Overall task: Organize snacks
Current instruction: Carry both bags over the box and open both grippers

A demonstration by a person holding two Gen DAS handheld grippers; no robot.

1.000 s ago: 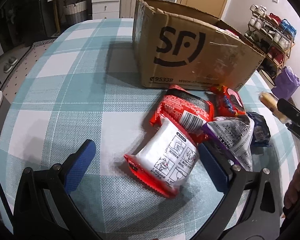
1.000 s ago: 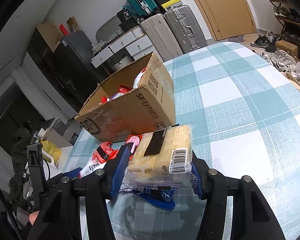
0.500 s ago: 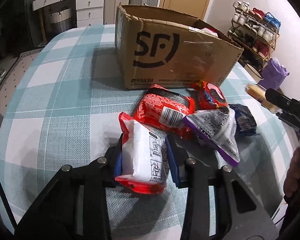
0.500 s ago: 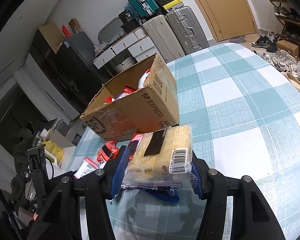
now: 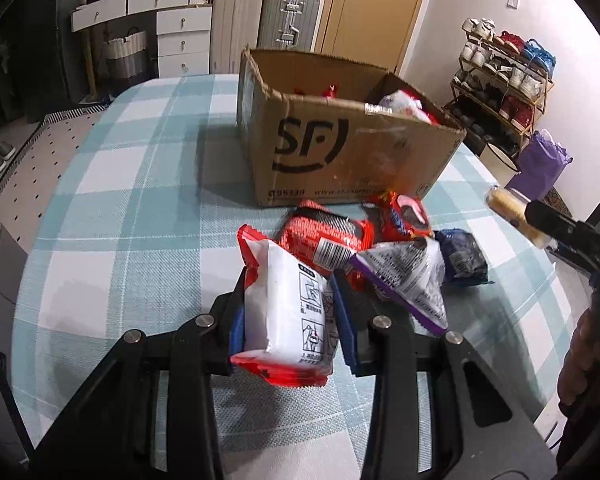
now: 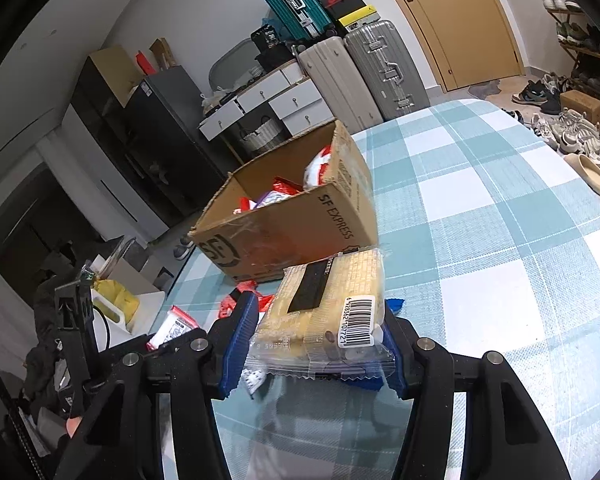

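Two grippers each hold a snack above the checked table, near the box.

The left gripper (image 5: 290, 312) has its blue pads squeezed tight on a white and red snack pack (image 5: 288, 308), which stands up on its end and is lifted off the table (image 5: 100, 208). The right gripper (image 6: 314, 340) has its jaws closed on a clear pack of yellow cakes (image 6: 328, 304), held flat above the cloth. The brown cardboard box (image 5: 340, 152) sits open just behind, with some red and white packs already inside. More snacks lie in a heap on the table in front of the box: a red pack (image 5: 326, 234), a small red one (image 5: 404, 216), a silver and purple pack (image 5: 408, 276) and a dark blue one (image 5: 462, 258), all touching each other.
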